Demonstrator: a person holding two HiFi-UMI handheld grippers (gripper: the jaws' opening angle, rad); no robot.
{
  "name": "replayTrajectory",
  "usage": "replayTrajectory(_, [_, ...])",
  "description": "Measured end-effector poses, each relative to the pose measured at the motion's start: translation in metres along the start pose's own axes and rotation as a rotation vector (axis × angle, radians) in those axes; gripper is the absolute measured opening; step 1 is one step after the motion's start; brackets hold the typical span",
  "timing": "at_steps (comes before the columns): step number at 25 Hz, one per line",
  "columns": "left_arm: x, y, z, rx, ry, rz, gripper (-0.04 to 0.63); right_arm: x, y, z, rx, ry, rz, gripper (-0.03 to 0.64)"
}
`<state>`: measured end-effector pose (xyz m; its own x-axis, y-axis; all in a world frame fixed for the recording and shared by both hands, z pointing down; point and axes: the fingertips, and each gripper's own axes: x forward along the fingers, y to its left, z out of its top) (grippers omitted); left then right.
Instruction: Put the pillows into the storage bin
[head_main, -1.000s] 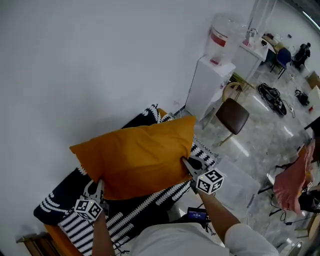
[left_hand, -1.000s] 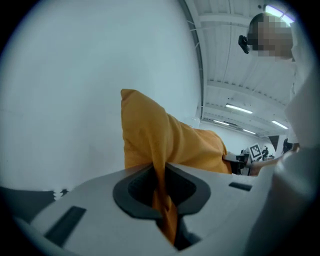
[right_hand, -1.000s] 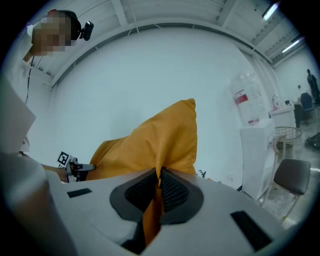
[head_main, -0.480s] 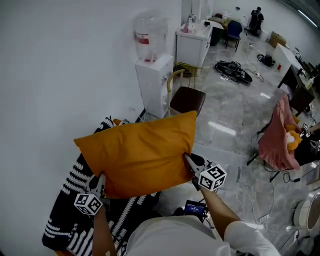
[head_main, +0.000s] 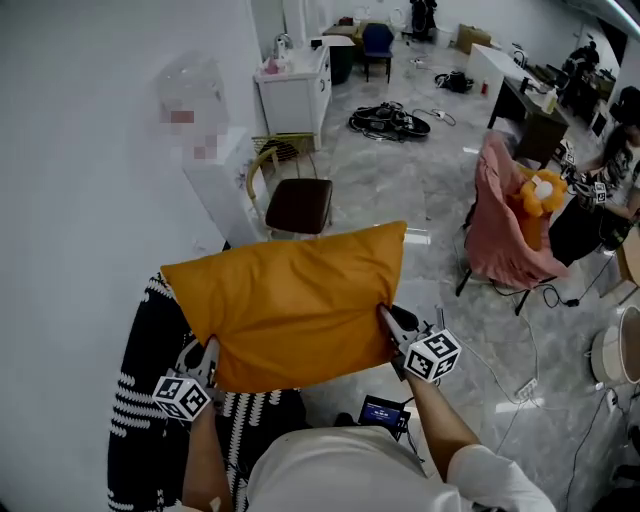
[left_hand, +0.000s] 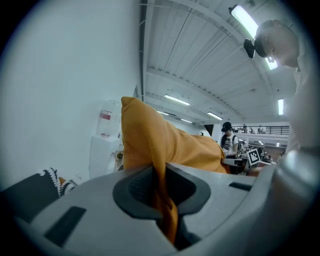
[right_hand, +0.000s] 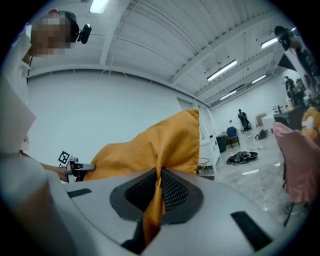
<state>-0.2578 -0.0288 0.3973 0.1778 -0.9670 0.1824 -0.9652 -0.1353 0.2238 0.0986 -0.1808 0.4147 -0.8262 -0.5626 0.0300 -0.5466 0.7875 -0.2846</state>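
Orange pillow (head_main: 290, 300) is up in the air. Left gripper (head_main: 207, 350) is clamped on its lower-left corner fabric, right gripper (head_main: 386, 316) pinched tight on the lower-right corner. Change over the last second: the view swings round, the black-and-white striped cover (head_main: 140, 400) slides off to the left, and the brown chair (head_main: 298, 205) and pink-draped chair (head_main: 500, 220) come in. Both grips are unchanged. Reads as the carry phase, turning toward the bin. No bin is clearly in view. The round white thing (head_main: 615, 345) at the right edge might be it, can't tell.
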Motion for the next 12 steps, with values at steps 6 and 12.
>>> replayTrajectory(6, [0.077, -0.044, -0.015, 0.002, 0.062, -0.159, 0.046, -0.059, -0.055, 0.0, 0.014, -0.034, -0.159, 0.037])
replayTrajectory(12, [0.151, -0.071, -0.048, -0.031, 0.133, -0.286, 0.046, -0.097, -0.103, -0.013, 0.033, -0.007, -0.301, 0.037])
